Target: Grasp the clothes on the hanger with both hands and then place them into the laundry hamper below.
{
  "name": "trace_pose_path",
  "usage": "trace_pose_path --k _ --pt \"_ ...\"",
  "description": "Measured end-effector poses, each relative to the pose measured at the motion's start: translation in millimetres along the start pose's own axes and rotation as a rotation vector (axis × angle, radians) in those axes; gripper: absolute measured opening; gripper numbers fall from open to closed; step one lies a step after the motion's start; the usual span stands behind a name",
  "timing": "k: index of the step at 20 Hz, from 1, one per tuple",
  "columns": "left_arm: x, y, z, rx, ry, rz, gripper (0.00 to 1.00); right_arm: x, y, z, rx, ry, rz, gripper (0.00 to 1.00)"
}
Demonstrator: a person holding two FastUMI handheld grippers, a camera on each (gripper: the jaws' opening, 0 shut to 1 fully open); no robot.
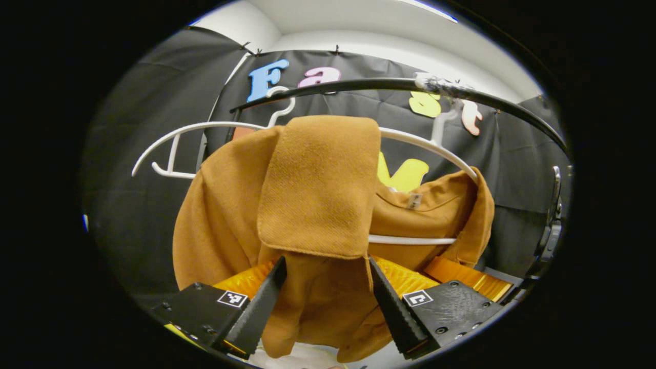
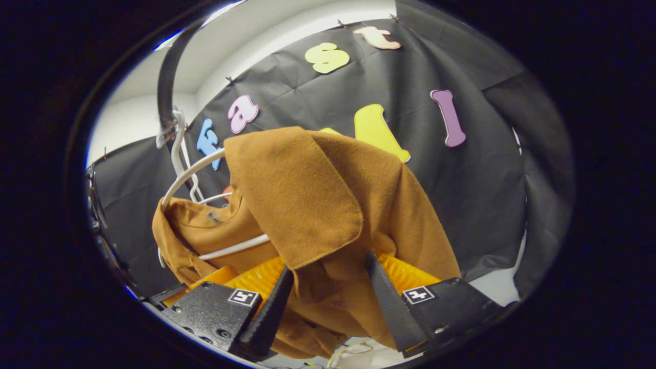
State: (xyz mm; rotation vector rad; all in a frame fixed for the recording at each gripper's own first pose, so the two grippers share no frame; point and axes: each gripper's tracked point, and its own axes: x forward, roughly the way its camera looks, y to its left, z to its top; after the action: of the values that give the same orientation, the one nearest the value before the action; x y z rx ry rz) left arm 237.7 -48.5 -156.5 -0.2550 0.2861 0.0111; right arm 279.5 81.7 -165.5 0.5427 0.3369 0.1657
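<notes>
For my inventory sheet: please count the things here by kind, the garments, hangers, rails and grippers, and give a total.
Brown garment: 1
White hangers: 2, one carrying the garment, one bare
Black rail: 1
Grippers: 2, left gripper, right gripper
Total: 6

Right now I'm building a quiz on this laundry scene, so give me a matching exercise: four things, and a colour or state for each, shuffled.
Things:
1. garment
2. hanger
3. rail
4. left claw

Descriptions:
A. white, hooked over the rail
B. open, fabric between its fingers
C. brown, draped on the hanger
D. dark, running overhead

Pairs: 1-C, 2-A, 3-D, 4-B
</notes>
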Motion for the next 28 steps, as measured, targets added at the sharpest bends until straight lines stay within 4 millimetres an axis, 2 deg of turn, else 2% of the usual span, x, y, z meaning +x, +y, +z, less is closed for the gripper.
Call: trace_pose_path --k 3,4,7,8,9,10,11,12,13,14,15,16,17,18,21,24,28 --pt "5.3 3.9 0.6 -0.015 0.004 0.028 0.99 4.0 1.2 0.5 0.050 0.013 0.014 0.88" --pt "6.5 7.3 1.1 -0.020 0.004 0.041 0.91 4.3 1.3 0.6 0.061 0.013 0.016 0.88" --pt "7.0 12.9 -0.3 -0.035 0.012 0.046 0.56 -1.2 -9.4 4.2 0.098 0.008 0.018 0.79" --pt "6.3 13.8 -1.9 -0.035 0.019 0.039 0.45 -3.2 -15.6 4.7 0.115 0.003 0.011 0.65" --pt "4.6 19.1 -2.4 -0.034 0.023 0.054 0.33 -4.6 -21.1 4.7 0.126 0.008 0.001 0.59" --pt "2.3 24.5 -3.5 -0.041 0.029 0.067 0.21 -7.8 -27.0 2.6 0.131 0.012 -0.010 0.46" --pt "-0.2 23.1 -2.3 -0.050 0.032 0.052 0.10 -10.7 -31.5 5.6 0.137 0.008 -0.016 0.38" --pt "-4.3 20.0 -3.3 -0.056 0.038 0.035 0.06 -14.1 -36.2 10.0 0.147 -0.003 -0.029 0.27" --pt "0.8 25.2 -4.0 -0.049 0.033 0.048 0.15 -16.7 -39.9 14.4 0.154 -0.019 -0.036 0.26" --pt "-11.4 29.0 -0.7 -0.043 0.030 0.053 0.01 -21.6 -43.5 18.1 0.158 -0.036 -0.041 0.22" --pt "-13.4 26.7 0.1 -0.046 0.029 0.033 0.01 -23.2 -46.1 22.6 0.161 -0.049 -0.045 0.19" --pt "-17.3 25.0 1.0 -0.048 0.030 0.022 0.07 -27.2 -47.9 23.3 0.162 -0.055 -0.049 0.17" --pt "-21.8 25.7 2.7 -0.045 0.028 0.019 0.07 -30.5 -50.1 25.3 0.165 -0.057 -0.052 0.16" --pt "-26.6 28.9 6.9 -0.041 0.016 0.026 0.01 -34.1 -51.3 27.1 0.170 -0.060 -0.057 0.14" --pt "-39.0 34.0 19.3 -0.048 -0.016 0.027 0.01 -42.6 -55.4 30.4 0.172 -0.056 -0.072 0.13" --pt "-54.2 49.0 39.6 -0.055 -0.060 0.048 0.01 -59.1 -58.5 42.9 0.200 -0.092 -0.064 0.13" --pt "-66.7 70.2 66.3 -0.070 -0.107 0.077 0.01 -65.9 -67.4 66.6 0.289 -0.146 -0.029 0.12"
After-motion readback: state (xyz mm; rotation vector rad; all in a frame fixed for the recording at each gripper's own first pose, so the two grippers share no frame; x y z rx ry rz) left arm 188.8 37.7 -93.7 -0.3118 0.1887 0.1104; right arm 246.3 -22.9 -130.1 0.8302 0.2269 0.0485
